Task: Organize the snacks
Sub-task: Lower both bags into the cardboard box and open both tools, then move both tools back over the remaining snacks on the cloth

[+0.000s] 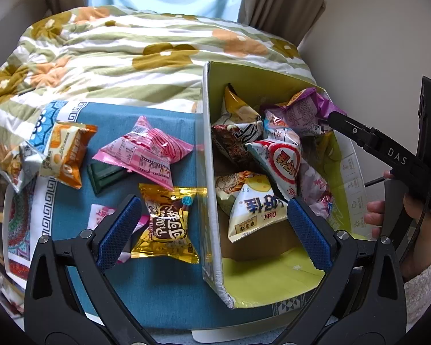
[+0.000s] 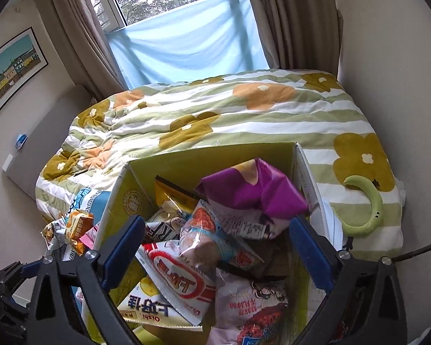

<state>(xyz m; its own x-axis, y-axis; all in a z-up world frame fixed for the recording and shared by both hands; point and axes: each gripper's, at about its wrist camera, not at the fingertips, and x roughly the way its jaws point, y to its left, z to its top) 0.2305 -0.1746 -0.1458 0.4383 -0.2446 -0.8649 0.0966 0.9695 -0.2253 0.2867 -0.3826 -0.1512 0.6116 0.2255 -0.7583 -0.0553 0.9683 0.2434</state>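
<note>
Cardboard box [image 1: 212, 155] packed with snack bags sits on the blue cloth [image 1: 163, 281] — its white wall rises between the left gripper's [image 1: 212, 231] spread, empty jaws. Just ahead of the left pad lies a gold-brown snack packet [image 1: 166, 224]; farther ahead are a pink packet [image 1: 146, 152] and an orange one [image 1: 67, 155]. Right gripper [image 2: 217, 254] hangs over the box, jaws wide, nothing clamped — purple bag [image 2: 252, 189] ahead, red-white bag [image 2: 176, 280] below. Floral quilt [image 2: 244, 115] beyond.

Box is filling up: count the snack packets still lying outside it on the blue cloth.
6, perhaps more hidden: gold chocolate packet, pink packet, dark green packet under it, orange packet, pale packet at far left, pink-white packet behind the left gripper.
</note>
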